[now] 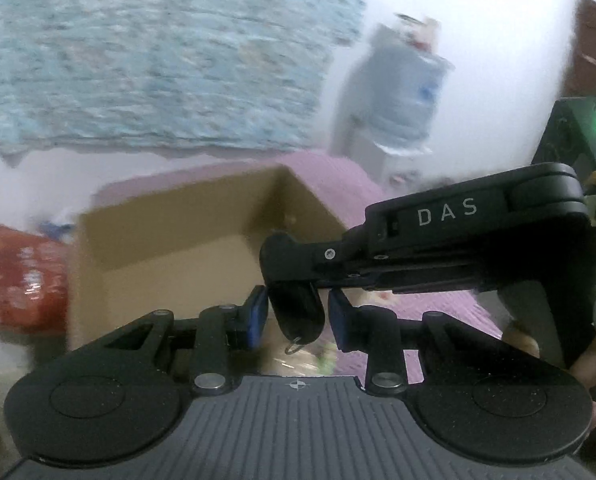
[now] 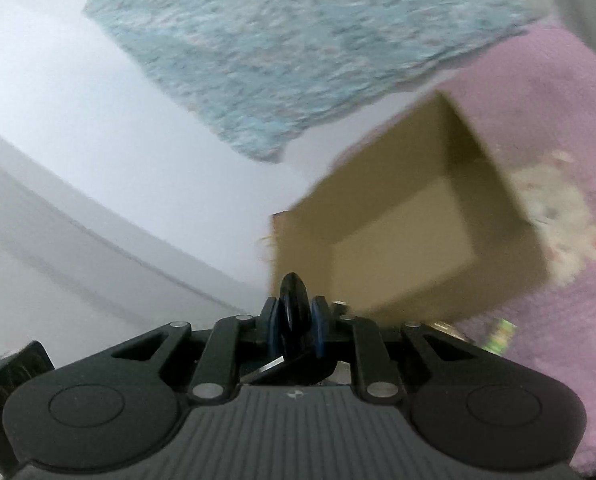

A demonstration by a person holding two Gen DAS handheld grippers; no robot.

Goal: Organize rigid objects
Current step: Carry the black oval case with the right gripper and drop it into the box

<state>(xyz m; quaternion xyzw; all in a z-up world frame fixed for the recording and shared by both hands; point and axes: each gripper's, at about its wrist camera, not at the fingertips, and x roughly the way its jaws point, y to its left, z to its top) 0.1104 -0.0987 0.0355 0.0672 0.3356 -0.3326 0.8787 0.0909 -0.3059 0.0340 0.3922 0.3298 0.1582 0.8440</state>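
A black key fob (image 2: 294,308) is clamped between the blue pads (image 2: 320,330) of the right gripper (image 2: 295,328), whose jaws are nearly closed on it; the fob's rounded end is seen to stick out past the fingertips, and a metal blade is glimpsed at its rear. In the left wrist view the same fob (image 1: 298,312) hangs from the right gripper (image 1: 294,280), with a small ring at its lower end, and it lies between the pads (image 1: 257,316) of the left gripper (image 1: 298,318). The left jaws are narrowly parted, and a gap is seen on each side of the fob, so nothing is gripped by them. Part of a hand (image 1: 590,360) is cut off at the right edge. An open cardboard box (image 2: 410,220) stands on a pink cover (image 2: 558,100) just beyond the fob; its visible floor looks bare. Both views are blurred: a red packet (image 1: 26,280) beside the box (image 1: 170,240) cannot be read.
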